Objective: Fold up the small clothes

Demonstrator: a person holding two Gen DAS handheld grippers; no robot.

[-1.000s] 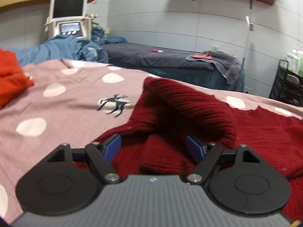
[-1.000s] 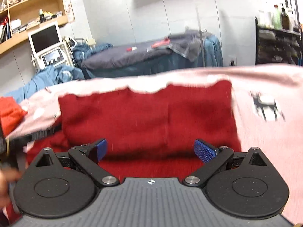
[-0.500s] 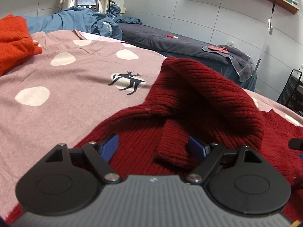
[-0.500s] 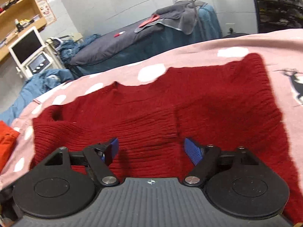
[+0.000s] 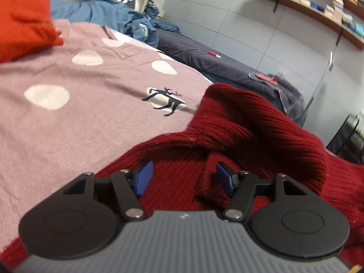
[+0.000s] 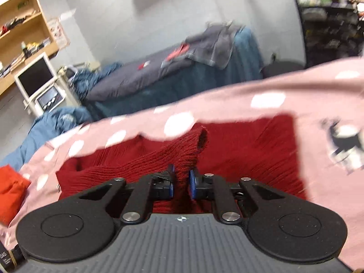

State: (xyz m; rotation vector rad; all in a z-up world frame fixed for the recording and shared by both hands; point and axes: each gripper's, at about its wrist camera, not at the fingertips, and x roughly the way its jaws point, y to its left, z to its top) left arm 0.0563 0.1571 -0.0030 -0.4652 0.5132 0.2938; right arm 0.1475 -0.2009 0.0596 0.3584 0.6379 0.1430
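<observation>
Even, soft indoor light, no glare. Strong fisheye bend in both views: wall tiles & shelf [image 5: 307, 6] curve near edges, corners go dark. Right wrist view has motion blur: the pink spotted sheet [image 6: 318, 95] & background smear. Left wrist view is sharper, only slight blur far back. Dark shadow sits under folds of the red sweater [image 5: 261, 132].

dark red ribbed sweater [image 5: 238, 132]; pink sheet [image 5: 68, 122] with white ovals and black deer print; orange-red garment [image 5: 22, 22] at ten o'clock; blue gripper pads [image 5: 143, 177].
</observation>
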